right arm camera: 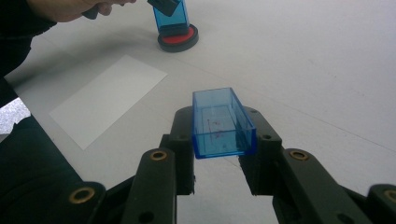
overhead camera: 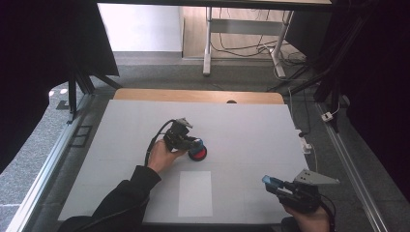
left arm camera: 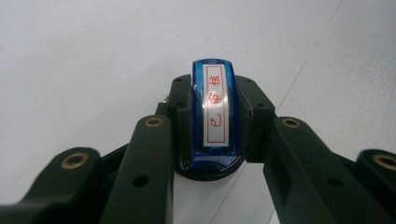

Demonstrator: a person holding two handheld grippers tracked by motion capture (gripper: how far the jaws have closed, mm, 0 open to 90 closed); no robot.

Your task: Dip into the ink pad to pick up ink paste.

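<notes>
High view has the left hand-held gripper [overhead camera: 193,143] out near the middle of the table [overhead camera: 251,125], forearm in a dark sleeve [overhead camera: 126,195] reaching forward and angled to the right, hand wrapped around the back of the tool. Its jaws are clamped on the blue stamp [overhead camera: 197,143], which is sitting down on the round red ink pad [overhead camera: 198,153] (black rim, red inside). Left gripper view looks straight along the stamp's top [left arm camera: 214,112], with a white label and red characters on it, squeezed between both pads.

The right hand-held gripper [overhead camera: 272,182] is low at the near right edge of the table, well apart from the other one, hand underneath and the nose pointing left. It's closed on the clear blue stamp cap [right arm camera: 221,123], open side up, held level between the jaws.

A white sheet of paper [overhead camera: 195,193] lies flat on the table between the two, just nearer than the ink pad.
</notes>
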